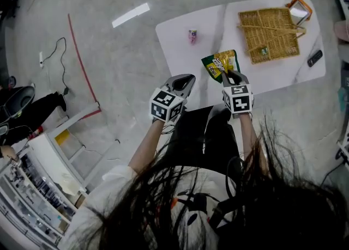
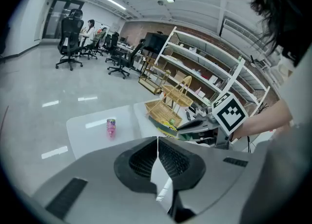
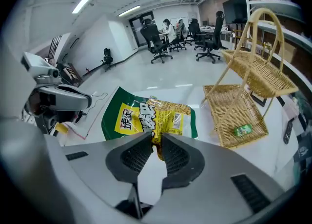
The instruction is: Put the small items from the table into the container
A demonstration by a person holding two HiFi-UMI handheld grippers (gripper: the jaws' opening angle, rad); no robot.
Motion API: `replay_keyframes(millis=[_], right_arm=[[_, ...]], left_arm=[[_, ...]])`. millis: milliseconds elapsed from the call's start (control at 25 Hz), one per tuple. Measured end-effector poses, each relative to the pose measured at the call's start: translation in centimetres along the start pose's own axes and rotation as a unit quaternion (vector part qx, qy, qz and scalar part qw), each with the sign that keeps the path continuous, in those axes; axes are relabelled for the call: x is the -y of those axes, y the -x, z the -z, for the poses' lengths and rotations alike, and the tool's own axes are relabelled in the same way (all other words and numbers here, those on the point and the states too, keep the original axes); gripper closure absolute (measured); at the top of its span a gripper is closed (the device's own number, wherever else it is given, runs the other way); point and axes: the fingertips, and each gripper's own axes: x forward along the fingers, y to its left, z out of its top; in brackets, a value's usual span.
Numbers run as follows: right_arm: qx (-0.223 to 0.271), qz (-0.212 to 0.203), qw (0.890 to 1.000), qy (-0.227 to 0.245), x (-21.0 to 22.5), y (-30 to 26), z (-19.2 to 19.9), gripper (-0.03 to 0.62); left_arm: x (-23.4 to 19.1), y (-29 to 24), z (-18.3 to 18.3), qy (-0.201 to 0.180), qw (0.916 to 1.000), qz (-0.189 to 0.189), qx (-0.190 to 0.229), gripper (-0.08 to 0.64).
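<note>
Head view with both gripper views. My right gripper (image 3: 156, 142) was clamped on the near edge of a green-and-yellow snack packet (image 3: 146, 115). Its jaws stood only narrowly apart, with the ribbed pads pressing the foil from either side. The rest of the packet spread out beyond the tips, printed face up. Seen from the head, the packet lay over the near edge of the white table (image 1: 180, 47), at about its middle. I could not tell whether its far end touched the tabletop.

My left gripper (image 2: 157, 142) had its jaws brought together, tips touching, with nothing between them. It hung off the table's near edge, to the left of the right gripper and apart from it.

The container, a wicker basket (image 1: 278, 44) with a hoop handle, stood on the right half of the table, well beyond the packet. A small green packet (image 3: 242, 130) lay inside it, near the corner closest to me.

A small pink bottle (image 2: 111, 127) stood upright on the left half of the table, well apart from both the basket and the snack packet.

A flat black object (image 1: 314, 58) lay just right of the basket. An orange-framed object (image 1: 299, 6) sat at the basket's far right corner.
</note>
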Motion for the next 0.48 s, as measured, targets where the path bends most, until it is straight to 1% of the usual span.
replay_keyframes(millis=[200,480], right_arm=[[0.012,0.004,1.000,-0.018,-0.6,5.2,-1.7,0.522],[0.048,0.028,0.997,-0.047,0.1,10.9,-4.7,0.522]], left_arm=[[1.2,2.1,-2.7,-0.026,0.9996,0.012,0.000,0.551],[3.0,3.9,-7.4,-0.054,0.9981,0.024,0.020,0.551]])
